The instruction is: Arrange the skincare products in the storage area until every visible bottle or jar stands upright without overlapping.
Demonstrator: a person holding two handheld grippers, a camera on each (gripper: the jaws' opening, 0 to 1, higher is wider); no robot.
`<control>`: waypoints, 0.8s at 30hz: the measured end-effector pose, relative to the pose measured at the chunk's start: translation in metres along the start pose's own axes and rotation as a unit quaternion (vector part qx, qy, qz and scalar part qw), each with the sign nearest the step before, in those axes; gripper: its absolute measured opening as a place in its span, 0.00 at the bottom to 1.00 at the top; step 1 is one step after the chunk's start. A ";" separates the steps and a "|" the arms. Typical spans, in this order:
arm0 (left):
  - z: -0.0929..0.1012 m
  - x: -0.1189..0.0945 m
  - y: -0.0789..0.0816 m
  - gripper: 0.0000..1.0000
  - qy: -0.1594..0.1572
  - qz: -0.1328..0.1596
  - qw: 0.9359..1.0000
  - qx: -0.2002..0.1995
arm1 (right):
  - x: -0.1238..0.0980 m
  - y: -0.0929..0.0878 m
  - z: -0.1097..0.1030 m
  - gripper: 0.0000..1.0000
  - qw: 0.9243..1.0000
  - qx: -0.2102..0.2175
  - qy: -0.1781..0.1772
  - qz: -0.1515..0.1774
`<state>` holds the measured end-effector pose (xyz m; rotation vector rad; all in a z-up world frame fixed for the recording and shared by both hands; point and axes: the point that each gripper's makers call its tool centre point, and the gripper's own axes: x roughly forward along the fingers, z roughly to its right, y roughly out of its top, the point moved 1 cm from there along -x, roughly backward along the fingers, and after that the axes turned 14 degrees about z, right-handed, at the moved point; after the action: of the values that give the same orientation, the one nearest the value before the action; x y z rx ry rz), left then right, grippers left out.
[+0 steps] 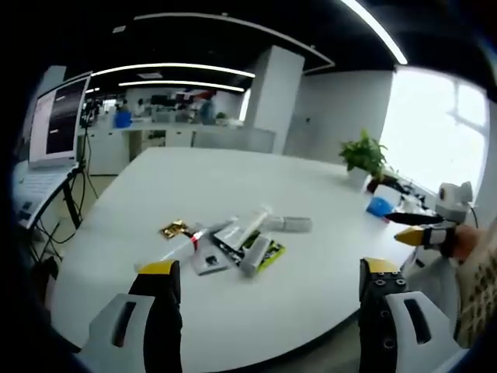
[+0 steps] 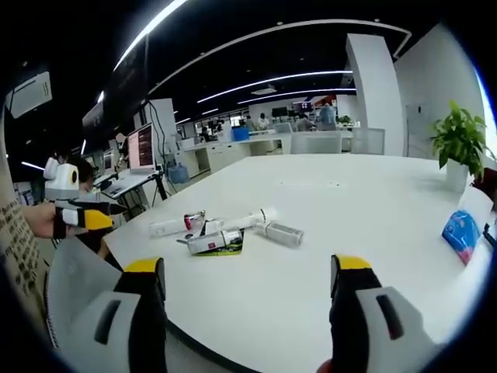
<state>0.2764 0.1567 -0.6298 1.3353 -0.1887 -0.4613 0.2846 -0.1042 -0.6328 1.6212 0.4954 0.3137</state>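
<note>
Left gripper view: the left gripper [image 1: 268, 280] hangs above the near edge of a large white table [image 1: 233, 175], its yellow-tipped jaws spread wide and holding nothing. The skincare products [image 1: 229, 241] lie in a loose heap on the table, ahead of the jaws and slightly toward the left jaw, well apart from both. The heap holds several white tubes [image 1: 252, 224], a grey bottle [image 1: 289, 224] on its side, a gold packet [image 1: 174, 229] and a green-edged sachet [image 1: 268, 252]; none stands upright, and some overlap. A potted plant [image 1: 363, 155] stands at the far right of the table, with a blue pack [image 1: 379, 207] nearer.

Right gripper view: the right gripper [image 2: 247, 284] is likewise wide open and empty, with the same heap ahead and left of centre, clear of the jaws.
</note>
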 end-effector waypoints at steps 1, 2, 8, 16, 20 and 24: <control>0.000 0.000 0.000 0.93 0.000 -0.001 1.000 0.000 | 0.000 0.000 0.000 0.88 1.000 0.000 0.000 0.001; -0.001 0.000 -0.001 0.93 0.001 -0.002 1.000 0.000 | 0.000 0.000 0.000 0.88 1.000 0.000 -0.001 0.001; -0.002 0.002 -0.002 0.93 0.006 -0.010 1.000 -0.007 | -0.001 0.002 0.003 0.88 1.000 -0.001 -0.006 0.006; -0.002 0.002 -0.006 0.93 0.009 -0.026 1.000 -0.008 | -0.001 0.001 0.004 0.87 1.000 0.000 -0.007 0.003; -0.003 0.003 -0.006 0.93 0.010 -0.029 0.999 -0.015 | 0.000 0.000 0.002 0.87 1.000 -0.003 -0.003 0.001; -0.008 0.005 -0.008 0.93 0.010 -0.041 0.999 -0.016 | 0.001 0.000 0.002 0.88 1.000 -0.001 -0.001 -0.001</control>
<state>0.2821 0.1605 -0.6399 1.3197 -0.1112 -0.5178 0.2862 -0.1056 -0.6336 1.6186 0.4945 0.3119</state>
